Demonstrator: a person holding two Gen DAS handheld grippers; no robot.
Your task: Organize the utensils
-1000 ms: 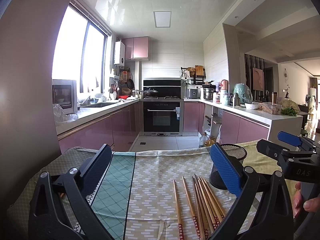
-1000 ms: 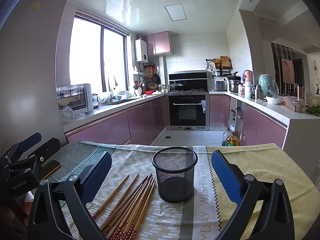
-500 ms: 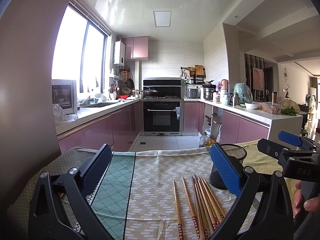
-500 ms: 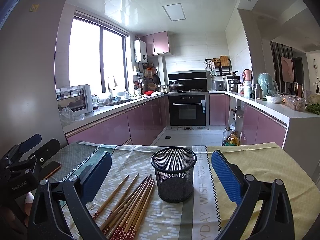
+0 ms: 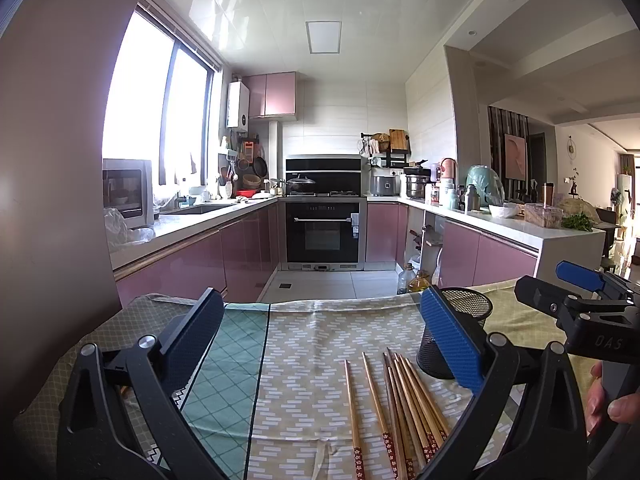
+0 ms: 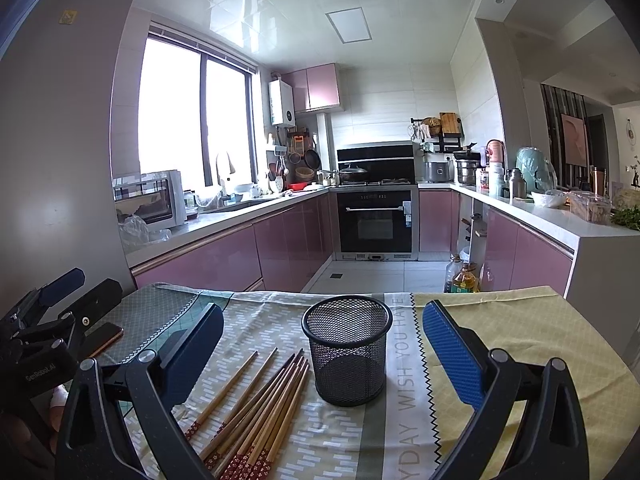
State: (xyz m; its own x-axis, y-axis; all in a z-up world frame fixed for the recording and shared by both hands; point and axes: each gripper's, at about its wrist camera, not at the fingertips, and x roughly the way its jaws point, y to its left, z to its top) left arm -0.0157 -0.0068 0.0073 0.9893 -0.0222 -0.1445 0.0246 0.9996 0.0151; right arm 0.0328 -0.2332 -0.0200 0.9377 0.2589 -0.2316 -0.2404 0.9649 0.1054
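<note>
Several wooden chopsticks (image 5: pixel 400 400) with red patterned ends lie side by side on the patterned tablecloth; they also show in the right wrist view (image 6: pixel 256 408). An empty black mesh cup (image 6: pixel 347 350) stands upright just right of them, partly hidden behind my left finger in the left wrist view (image 5: pixel 460 320). My left gripper (image 5: pixel 320 336) is open and empty above the cloth, left of the chopsticks. My right gripper (image 6: pixel 320 344) is open and empty, with the cup between its fingers further ahead.
The table's far edge (image 6: pixel 360 294) drops off to the kitchen floor. A phone (image 6: pixel 105 336) lies on the cloth at the left. Oil bottles (image 6: pixel 464 276) stand on the floor beyond the table. The right gripper shows at the right of the left wrist view (image 5: pixel 576 300).
</note>
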